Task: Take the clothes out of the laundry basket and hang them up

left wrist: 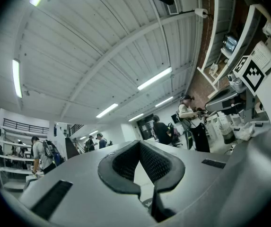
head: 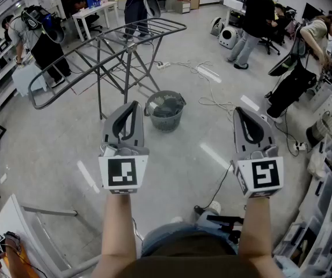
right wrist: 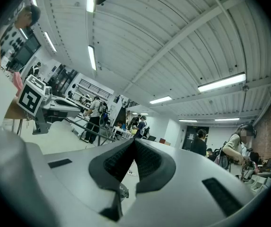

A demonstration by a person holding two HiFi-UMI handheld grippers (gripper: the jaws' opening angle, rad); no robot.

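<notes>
Grey workshop floor, with people busy round its edges. Both the left gripper (head: 132,106) and the right gripper (head: 239,112) are closed tight on nothing, held about level and well short of the basket (head: 167,124), which stands just beside the rack (head: 125,45) (its contents are hard to make out). Best to step closer, open one gripper, then reach down for a single garment.

Your laundry basket (head: 166,110) stands on the floor (head: 55,149) ahead of you, between your left gripper (head: 132,106) and right gripper (head: 239,111). The drying rack (head: 113,51) stands behind it, leftward; cables (head: 209,74) lie behind it, rightward.
</notes>
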